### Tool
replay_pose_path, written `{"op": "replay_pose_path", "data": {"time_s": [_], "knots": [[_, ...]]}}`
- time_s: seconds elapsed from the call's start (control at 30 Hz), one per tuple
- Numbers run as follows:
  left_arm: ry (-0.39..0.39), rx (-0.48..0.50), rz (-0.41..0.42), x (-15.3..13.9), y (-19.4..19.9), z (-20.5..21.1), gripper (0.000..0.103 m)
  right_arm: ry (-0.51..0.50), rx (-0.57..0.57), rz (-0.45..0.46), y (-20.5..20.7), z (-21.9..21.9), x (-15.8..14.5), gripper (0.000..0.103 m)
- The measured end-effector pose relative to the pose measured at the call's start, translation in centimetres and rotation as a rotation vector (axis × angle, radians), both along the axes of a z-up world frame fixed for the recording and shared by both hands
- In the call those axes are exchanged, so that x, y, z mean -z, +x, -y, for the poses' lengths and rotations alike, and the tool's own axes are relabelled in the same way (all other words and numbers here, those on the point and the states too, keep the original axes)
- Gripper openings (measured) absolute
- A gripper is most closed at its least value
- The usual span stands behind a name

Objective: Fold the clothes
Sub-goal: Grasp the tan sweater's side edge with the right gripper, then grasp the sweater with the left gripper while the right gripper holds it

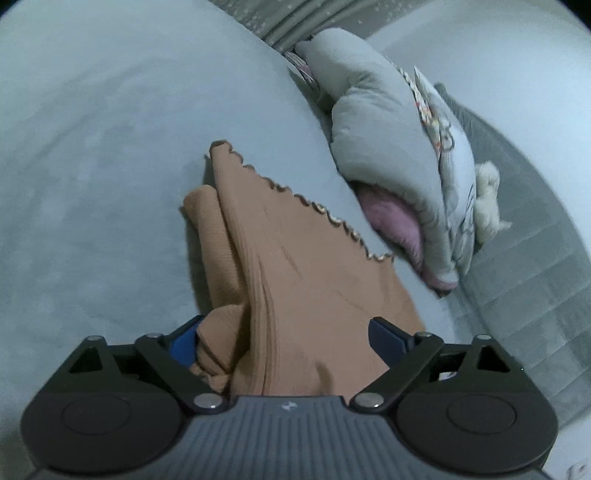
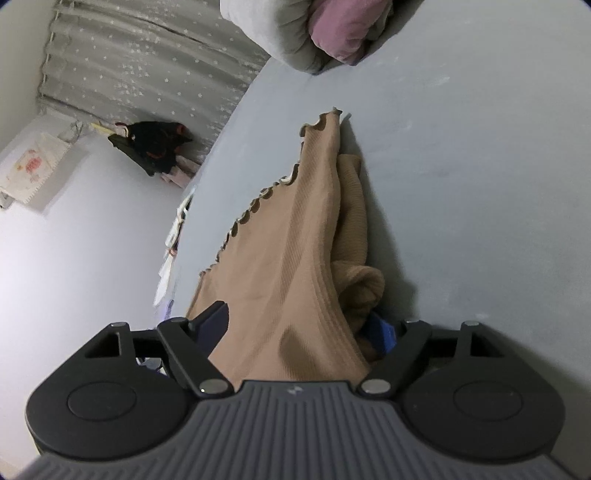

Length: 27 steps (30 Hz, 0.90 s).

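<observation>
Tan ribbed garment (image 1: 295,266) bunched on bed (image 1: 92,166) (scalloped hem).

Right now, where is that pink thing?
The pink cloth peeks out from under the grey quilt on the bed, right of the tan top in the left view; in the right view it sits at the top edge.

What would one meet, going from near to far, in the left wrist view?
Left tool → tan ribbed garment with a scalloped hem → bare grey-blue bed sheet → grey starred curtain at the top edge.
</observation>
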<state>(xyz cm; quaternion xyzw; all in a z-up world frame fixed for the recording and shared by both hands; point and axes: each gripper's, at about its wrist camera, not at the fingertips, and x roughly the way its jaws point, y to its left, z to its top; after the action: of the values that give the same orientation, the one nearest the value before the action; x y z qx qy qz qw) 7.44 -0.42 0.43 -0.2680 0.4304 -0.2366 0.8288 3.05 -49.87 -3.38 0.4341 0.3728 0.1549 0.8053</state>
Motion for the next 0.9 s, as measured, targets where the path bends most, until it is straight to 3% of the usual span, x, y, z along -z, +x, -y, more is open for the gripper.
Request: {"op": "replay_pose_path", "data": {"time_s": [0.03,0.17,0.27,0.3,0.37,0.57,0.6,0.63,0.7,0.73,0.83,0.9], "knots": [[0.088,-0.030,-0.017,-0.2,0.1,0.7,0.068,-0.002,0.002,-0.001,0.0,0.1,0.0,0.079],[0.163,-0.081,-0.023,-0.7,-0.4,1.2,0.070,0.002,0.016,-0.003,-0.4,0.5,0.0,0.076],[0.116,-0.056,0.013,0.0,-1.0,1.0,0.089,-0.013,0.000,0.007,-0.5,0.4,0.3,0.076],[0.096,-0.055,0.010,0.2,-0.9,1.0,0.101,-0.028,-0.006,0.008,-0.4,0.2,0.4,0.076],[0.028,-0.046,-0.016,0.6,0.0,1.1,0.102,-0.058,-0.016,0.014,-0.1,-0.2,0.3,0.078],[0.082,-0.041,-0.013,0.3,0.5,2.8,0.101,-0.077,-0.031,0.048,0.4,-1.2,0.3,0.093],[0.083,-0.044,-0.006,0.3,0.4,2.8,0.090,-0.108,-0.036,0.058,0.4,-1.8,0.1,0.093],[0.095,-0.061,-0.006,0.3,0.2,2.7,0.061,-0.137,-0.036,0.059,0.3,-2.2,-0.1,0.092],[0.123,-0.098,-0.006,0.3,-0.1,2.4,0.032,-0.204,-0.009,0.039,0.3,-2.4,-0.6,0.056],[0.133,-0.093,0.004,0.4,-0.3,2.1,0.027,-0.211,0.012,0.006,0.5,-2.1,-0.3,0.025],[0.150,-0.079,0.028,0.1,-0.6,2.1,0.024,-0.227,0.004,0.016,0.5,-2.4,-0.4,0.024],[0.155,-0.084,0.042,-0.7,-0.8,2.3,0.023,-0.354,-0.019,0.062,0.2,-4.2,-2.6,0.023]]}}
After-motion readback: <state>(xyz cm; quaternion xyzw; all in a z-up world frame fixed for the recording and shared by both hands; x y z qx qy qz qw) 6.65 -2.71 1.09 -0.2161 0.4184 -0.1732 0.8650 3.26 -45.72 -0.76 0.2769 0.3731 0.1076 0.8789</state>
